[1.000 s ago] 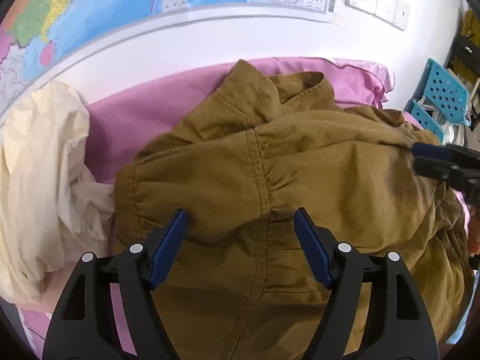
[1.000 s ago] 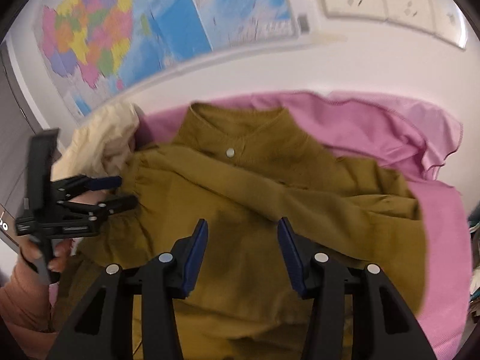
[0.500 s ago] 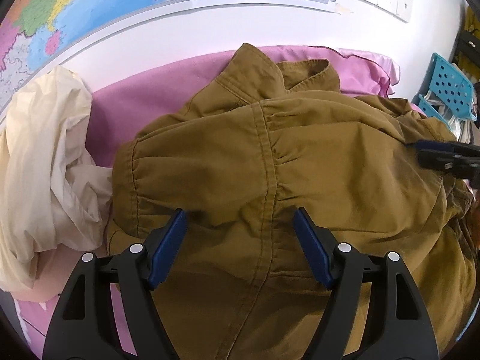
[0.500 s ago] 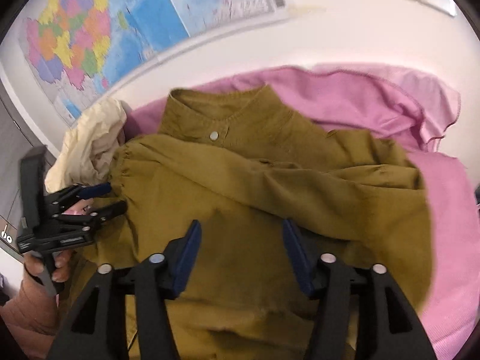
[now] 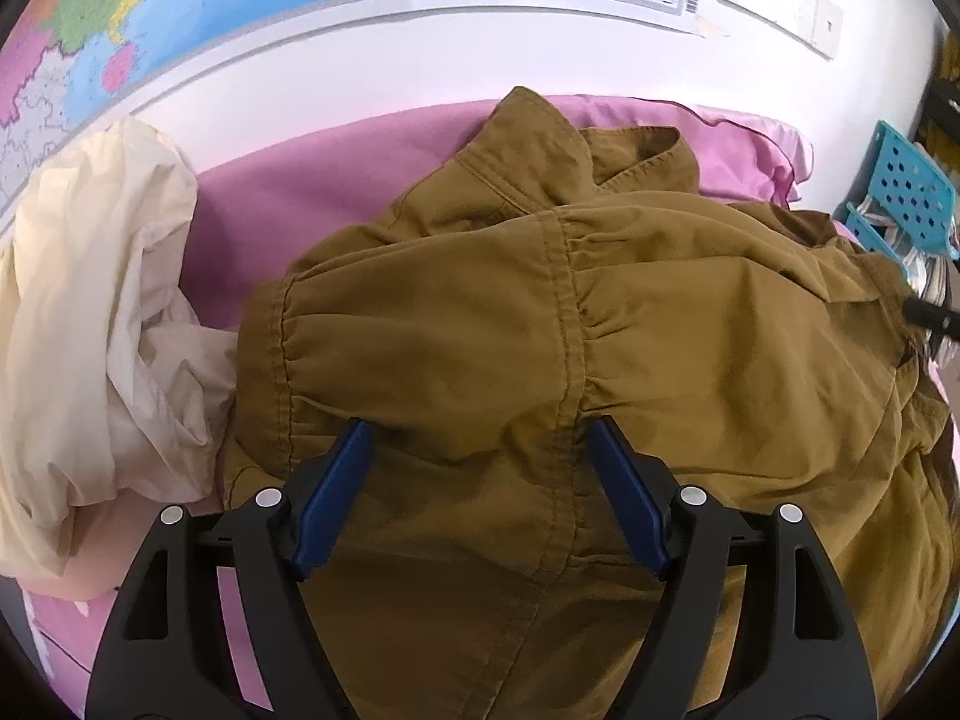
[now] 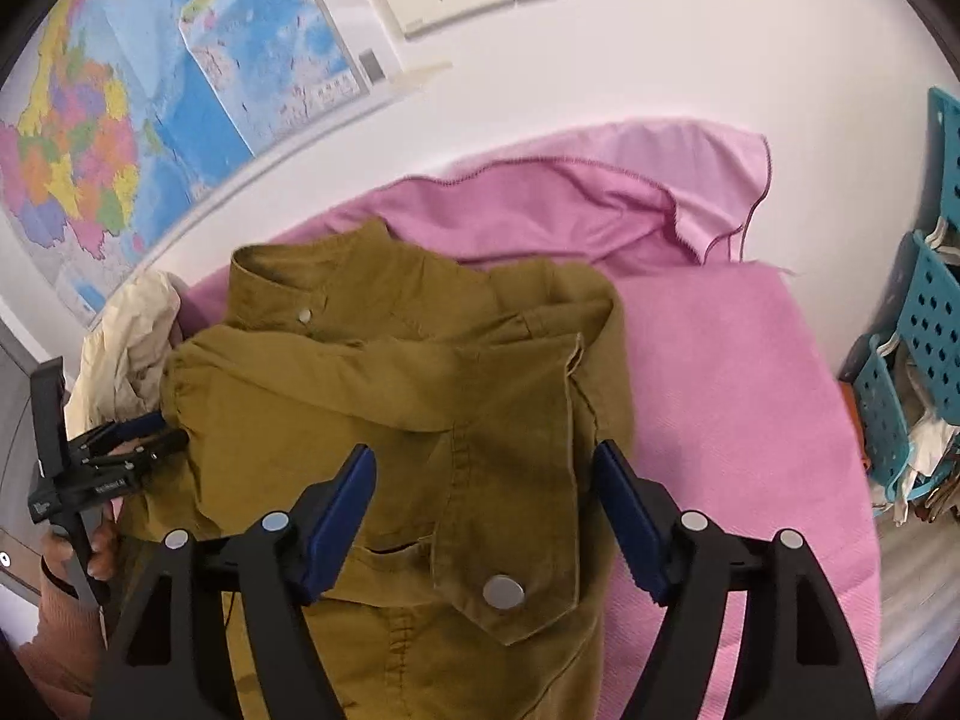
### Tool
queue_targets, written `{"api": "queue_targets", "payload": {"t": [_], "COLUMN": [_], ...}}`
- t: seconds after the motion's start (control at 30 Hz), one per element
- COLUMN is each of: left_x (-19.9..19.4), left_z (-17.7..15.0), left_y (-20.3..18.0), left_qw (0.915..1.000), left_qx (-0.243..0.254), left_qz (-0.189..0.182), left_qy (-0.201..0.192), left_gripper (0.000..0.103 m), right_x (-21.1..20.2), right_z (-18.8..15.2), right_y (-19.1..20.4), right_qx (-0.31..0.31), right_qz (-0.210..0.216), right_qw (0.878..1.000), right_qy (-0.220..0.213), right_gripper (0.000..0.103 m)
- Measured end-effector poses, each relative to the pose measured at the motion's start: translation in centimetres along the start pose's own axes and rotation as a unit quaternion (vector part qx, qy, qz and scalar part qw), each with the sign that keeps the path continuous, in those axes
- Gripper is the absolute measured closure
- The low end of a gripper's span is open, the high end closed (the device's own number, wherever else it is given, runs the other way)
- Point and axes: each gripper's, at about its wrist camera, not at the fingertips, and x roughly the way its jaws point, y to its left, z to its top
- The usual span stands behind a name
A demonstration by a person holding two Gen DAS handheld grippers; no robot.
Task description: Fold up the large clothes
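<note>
Only the right wrist view showed the jacket's (image 6: 384, 420) metal snaps; it lay on pink cloth (image 6: 720, 396). The right gripper (image 6: 486, 468) had just opened, jaws wide, empty. The left gripper (image 5: 480, 444) gaped over gathered cotton seams, cream fabric (image 5: 90, 300) at nine o'clock.

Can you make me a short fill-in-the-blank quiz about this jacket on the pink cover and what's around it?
1. The brown jacket lies on a cover coloured ____.
2. The crumpled cloth beside the jacket's sleeve is coloured ____.
3. On the wall behind hangs a colourful ____.
4. The right gripper, which has just been opening, has its jaws ____ with nothing clamped.

Missing words: pink; cream; map; open
</note>
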Motion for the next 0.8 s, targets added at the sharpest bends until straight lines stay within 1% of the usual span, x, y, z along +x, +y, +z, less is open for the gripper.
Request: {"api": "queue_targets", "payload": {"t": [0.07,0.1,0.13,0.17,0.2,0.23,0.3,0.37,0.47,0.53,0.6,0.63,0.67,0.7,0.73,0.77,0.8], "left_x": [0.1,0.1,0.2,0.2,0.2,0.4,0.4,0.1,-1.0,-1.3,-1.4,-1.3,-1.0,-0.7,-0.3,0.0,0.7], "left_z": [0.1,0.1,0.1,0.2,0.2,0.3,0.5,0.7,1.3,2.0,2.6,2.9,3.2,3.5,3.7,3.8,4.0], "left_y": [0.0,0.1,0.1,0.2,0.2,0.3,0.3,0.1,-0.4,-0.6,-0.8,-0.9,-1.0,-1.1,-1.2,-1.3,-1.5], "left_qw": [1.0,1.0,1.0,1.0,1.0,0.9999,0.9999,0.9999,0.9996,0.9997,0.9997,0.9996,0.9996,0.9996,0.9997,0.9997,0.9997], "left_qx": [-0.001,-0.001,-0.002,-0.003,-0.003,-0.004,-0.005,-0.003,0.005,0.005,0.005,0.005,0.006,0.007,0.007,0.007,0.012], "left_qz": [0.003,0.004,0.005,0.006,0.008,0.009,0.011,0.015,0.021,0.02,0.014,0.015,0.019,0.02,0.021,0.021,0.021], "left_qy": [0.001,0.001,0.001,0.002,0.003,0.005,0.007,0.002,-0.016,-0.015,-0.021,-0.022,-0.021,-0.018,-0.014,-0.011,-0.004], "left_gripper": [0.027,0.027,0.027,0.027,0.027,0.027,0.027,0.027,0.028,0.028,0.028,0.028,0.028,0.028,0.028,0.028,0.028], "right_x": [0.7,0.9,1.1,1.3,1.4,1.3,0.8,0.6,1.2,1.0,0.0,-1.0,-1.8,-2.4,-2.8,-2.6,-2.1], "right_z": [-0.1,-0.1,-0.1,-0.1,-0.1,-0.1,0.1,0.2,0.2,0.3,0.6,1.0,1.3,1.6,2.0,2.0,2.0], "right_y": [0.1,0.1,0.3,0.5,0.7,0.8,0.7,0.2,-0.6,-0.7,-0.6,0.0,0.5,1.2,2.3,3.0,4.5], "right_qx": [-0.005,-0.005,-0.01,-0.019,-0.03,-0.036,-0.036,-0.027,-0.012,-0.004,0.008,0.002,-0.009,-0.018,-0.033,-0.047,-0.074], "right_qz": [-0.004,-0.002,-0.006,-0.016,-0.032,-0.042,-0.037,-0.031,-0.024,-0.022,-0.021,-0.031,-0.04,-0.042,-0.027,-0.014,-0.005], "right_qw": [1.0,1.0,1.0,1.0,0.999,0.998,0.999,0.999,1.0,1.0,1.0,0.999,0.998,0.997,0.996,0.996,0.995], "right_qy": [0.005,0.006,0.006,0.007,0.005,0.001,-0.01,-0.017,-0.003,-0.002,-0.017,-0.037,-0.055,-0.07,-0.077,-0.073,-0.064], "right_gripper": [0.029,0.033,0.039,0.058,0.071,0.079,0.084,0.084,0.082,0.078,0.069,0.065,0.058,0.055,0.055,0.055,0.054]}}
